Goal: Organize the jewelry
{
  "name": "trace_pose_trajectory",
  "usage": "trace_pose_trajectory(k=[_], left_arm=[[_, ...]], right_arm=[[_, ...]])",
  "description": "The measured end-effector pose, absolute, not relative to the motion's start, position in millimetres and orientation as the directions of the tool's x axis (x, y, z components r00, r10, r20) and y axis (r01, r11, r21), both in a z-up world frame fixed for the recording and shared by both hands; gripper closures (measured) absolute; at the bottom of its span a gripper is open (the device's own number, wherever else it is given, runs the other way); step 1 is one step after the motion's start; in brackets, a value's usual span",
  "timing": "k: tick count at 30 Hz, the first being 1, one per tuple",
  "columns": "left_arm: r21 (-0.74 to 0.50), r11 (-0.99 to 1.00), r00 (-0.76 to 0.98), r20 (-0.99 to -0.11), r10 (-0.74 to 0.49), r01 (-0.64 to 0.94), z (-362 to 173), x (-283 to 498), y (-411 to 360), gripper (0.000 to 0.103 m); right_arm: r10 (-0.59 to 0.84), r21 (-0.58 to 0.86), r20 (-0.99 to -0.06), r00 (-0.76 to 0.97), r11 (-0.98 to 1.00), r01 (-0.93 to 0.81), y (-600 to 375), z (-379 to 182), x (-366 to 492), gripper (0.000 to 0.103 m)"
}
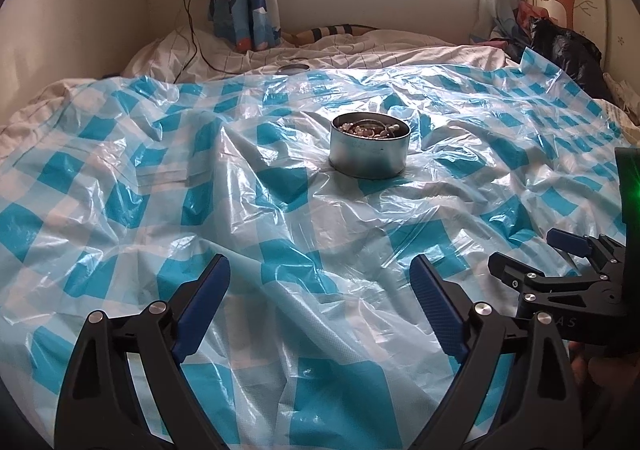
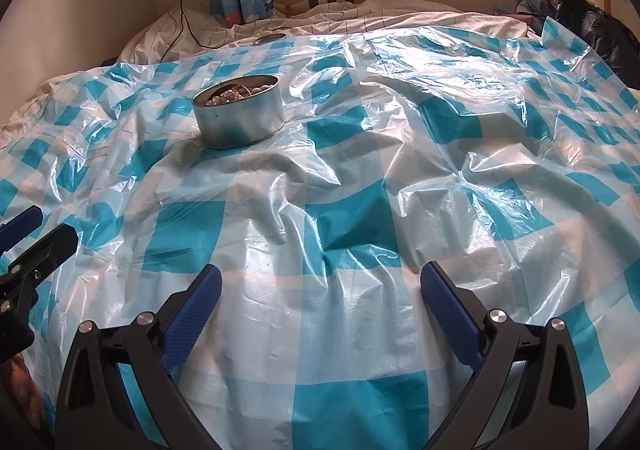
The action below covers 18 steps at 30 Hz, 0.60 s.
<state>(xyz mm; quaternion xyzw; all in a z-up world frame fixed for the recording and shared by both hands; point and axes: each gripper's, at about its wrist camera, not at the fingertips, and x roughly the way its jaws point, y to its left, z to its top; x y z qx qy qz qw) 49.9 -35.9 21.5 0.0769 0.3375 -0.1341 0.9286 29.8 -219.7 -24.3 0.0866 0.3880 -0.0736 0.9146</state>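
Observation:
A round metal tin point(image 1: 370, 158) stands upright on a blue-and-white checked plastic sheet point(image 1: 280, 210) spread over a bed. Beads and other jewelry point(image 1: 370, 129) fill it. My left gripper point(image 1: 320, 264) hovers open above the sheet, well short of the tin, with nothing between its blue pads. In the right wrist view the tin point(image 2: 240, 122) is far ahead to the left, its beads point(image 2: 232, 94) showing. My right gripper point(image 2: 321, 269) is wide open over bare sheet and holds nothing. Each gripper shows at the edge of the other's view: right gripper point(image 1: 526, 250), left gripper point(image 2: 52, 224).
A flat round lid point(image 1: 294, 68) lies at the sheet's far edge. Beyond it are rumpled bedding point(image 1: 360, 46), a black cable point(image 1: 192, 30) running to a wall socket, and a curtain point(image 1: 244, 2). A black bag point(image 1: 564, 46) sits at the far right by the wall.

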Motion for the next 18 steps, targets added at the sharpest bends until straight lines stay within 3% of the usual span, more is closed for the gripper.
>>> trace_pose_trajectory(k=[10, 18], left_arm=[[-0.039, 0.970, 0.698, -0.687, -0.201, 0.240, 12, 63, -21, 0.014], [-0.037, 0.972, 0.695, -0.693, -0.191, 0.231, 9, 64, -20, 0.013]], right_arm=[[-0.073, 0.093, -0.729, 0.680, 0.975, 0.204, -219, -26, 31, 0.007], [-0.074, 0.091, -0.730, 0.679, 0.975, 0.204, -219, -27, 31, 0.007]])
